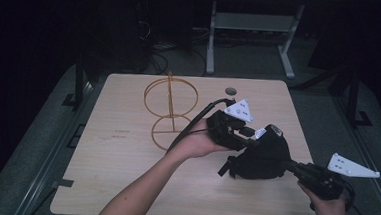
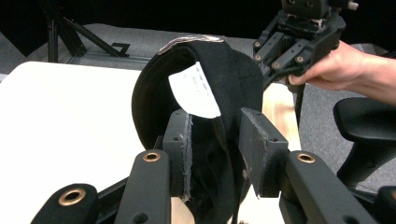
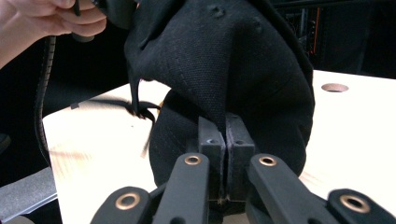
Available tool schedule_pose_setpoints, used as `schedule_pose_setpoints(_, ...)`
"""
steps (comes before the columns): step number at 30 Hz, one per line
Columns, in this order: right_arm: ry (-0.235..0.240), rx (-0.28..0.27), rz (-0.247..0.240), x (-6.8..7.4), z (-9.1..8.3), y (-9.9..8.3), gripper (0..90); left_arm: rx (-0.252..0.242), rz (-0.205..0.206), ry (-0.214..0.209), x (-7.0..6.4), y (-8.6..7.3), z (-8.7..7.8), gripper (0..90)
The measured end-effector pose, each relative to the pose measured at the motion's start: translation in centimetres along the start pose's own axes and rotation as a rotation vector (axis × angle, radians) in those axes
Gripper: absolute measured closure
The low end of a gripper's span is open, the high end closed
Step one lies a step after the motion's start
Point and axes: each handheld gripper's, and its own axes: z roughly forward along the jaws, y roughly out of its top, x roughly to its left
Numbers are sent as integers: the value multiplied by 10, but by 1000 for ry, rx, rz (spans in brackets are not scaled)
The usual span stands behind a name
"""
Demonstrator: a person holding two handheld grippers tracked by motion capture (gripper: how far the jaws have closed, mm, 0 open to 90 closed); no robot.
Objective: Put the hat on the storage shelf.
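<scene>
Hidden: in the high view we see the black cap (image 1: 263, 154) as 1 dark mass against the grippers, so its brim and crown are hard to tell apart there; the far room is too dark to read.
Cut off: the person's right hand (image 1: 330, 211) runs off the bottom edge of the high view.
Cap place: held between the 2 grippers over the right half of the table (image 1: 123, 183), nearer the front edge than the far one; we cannot tell whether it touches the wood.
Cap direction: its long axis runs roughly left to right across the table, its open underside turned toward the left gripper (image 1: 229, 130), where a white label (image 2: 195, 89) shows inside.
Left gripper: its 2 jaws stand a little apart with the cap's edge between them, gripping the fabric.
Right gripper (image 1: 295, 169): jaws pressed together, pinching a fold of the cap's cloth.
Containers: a gold wire stand (image 1: 168, 111) sits near the far edge of the table, with nothing in its rings.
</scene>
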Motion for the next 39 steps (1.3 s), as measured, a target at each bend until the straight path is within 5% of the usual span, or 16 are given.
schedule_pose_setpoints(18, 6, 51, 60, -7, -9, 22, 881, -5, -47, 78, -1, -56, -33, 587)
schedule_pose_setpoints(39, 16, 82, 78, -14, -2, 59, 880, 33, -55, 94, -14, -117, -37, 517)
